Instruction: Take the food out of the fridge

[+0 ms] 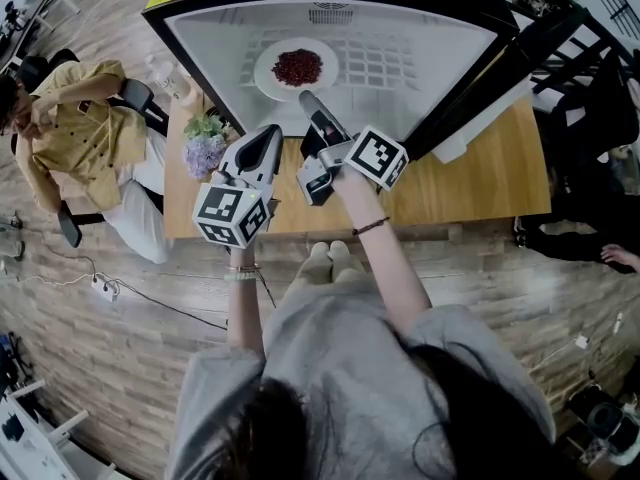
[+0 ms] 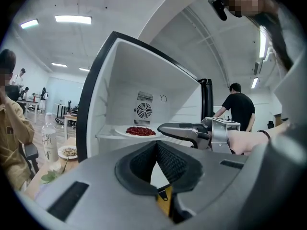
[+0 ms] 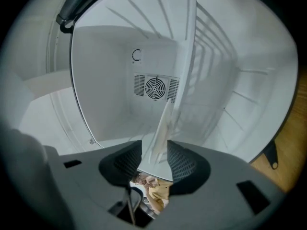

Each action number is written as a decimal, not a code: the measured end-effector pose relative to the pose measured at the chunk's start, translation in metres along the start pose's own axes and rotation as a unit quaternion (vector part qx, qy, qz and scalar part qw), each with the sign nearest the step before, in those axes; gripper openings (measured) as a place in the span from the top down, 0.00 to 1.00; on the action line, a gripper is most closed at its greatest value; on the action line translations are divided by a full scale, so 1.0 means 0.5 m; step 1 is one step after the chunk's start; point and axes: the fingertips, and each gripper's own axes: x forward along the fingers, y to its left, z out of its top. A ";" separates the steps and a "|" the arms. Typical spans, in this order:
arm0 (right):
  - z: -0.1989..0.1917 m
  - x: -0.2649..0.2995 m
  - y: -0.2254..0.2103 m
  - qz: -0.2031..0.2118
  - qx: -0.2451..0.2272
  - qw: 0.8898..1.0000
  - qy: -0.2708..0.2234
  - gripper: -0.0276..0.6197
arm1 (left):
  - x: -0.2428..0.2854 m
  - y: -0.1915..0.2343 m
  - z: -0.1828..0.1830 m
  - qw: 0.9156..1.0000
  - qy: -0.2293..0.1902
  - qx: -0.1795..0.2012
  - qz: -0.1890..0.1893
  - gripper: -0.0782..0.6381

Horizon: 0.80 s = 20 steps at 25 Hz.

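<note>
A white plate of red food lies on the wire shelf of the open fridge; the left gripper view shows the plate too. My right gripper reaches into the fridge, rolled on its side, at the plate's near rim. In the right gripper view its jaws stand open, and a thin white edge, seemingly the plate rim, runs between the pads without being pressed. My left gripper hovers in front of the fridge, left of the right one. Its tips meet with nothing held.
The fridge stands on a wooden table, its black door swung open to the right. Purple flowers, a bottle and a small dish sit on the left. A person in a yellow shirt sits left of the table.
</note>
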 end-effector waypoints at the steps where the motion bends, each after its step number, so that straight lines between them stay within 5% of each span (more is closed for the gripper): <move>1: 0.002 0.003 -0.003 0.000 0.008 1.000 -0.002 0.71 | 0.003 0.002 0.000 1.000 0.001 0.001 0.000 0.88; 20: 0.012 0.035 -0.021 0.010 0.103 0.995 -0.017 0.83 | 0.001 0.027 0.005 1.000 0.000 0.000 0.023 0.88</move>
